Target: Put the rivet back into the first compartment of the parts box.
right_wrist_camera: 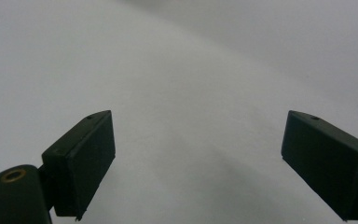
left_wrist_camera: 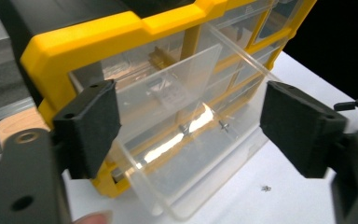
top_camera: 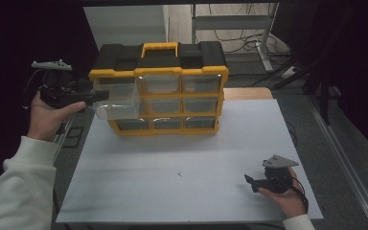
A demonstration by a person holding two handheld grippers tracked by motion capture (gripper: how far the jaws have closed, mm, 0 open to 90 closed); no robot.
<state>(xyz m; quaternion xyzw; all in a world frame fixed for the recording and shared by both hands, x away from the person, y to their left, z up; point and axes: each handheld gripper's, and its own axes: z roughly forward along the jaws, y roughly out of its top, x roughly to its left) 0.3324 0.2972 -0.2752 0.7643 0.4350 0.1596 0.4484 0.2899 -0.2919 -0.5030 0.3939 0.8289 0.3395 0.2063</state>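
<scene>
Top-left drawer (top_camera: 117,98) half out of organizer (top_camera: 172,91); left gripper (left_wrist_camera: 191,133) wide around it (no grip), right gripper (right_wrist_camera: 196,163) wide, idle; removal pending.

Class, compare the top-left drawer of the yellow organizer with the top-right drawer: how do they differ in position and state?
The top-left drawer is pulled out and juts from the organizer; the top-right drawer sits pushed in, flush with the frame. The top-left drawer lies between the open jaws of the left gripper; nothing is near the top-right drawer. Both are clear plastic.
</scene>
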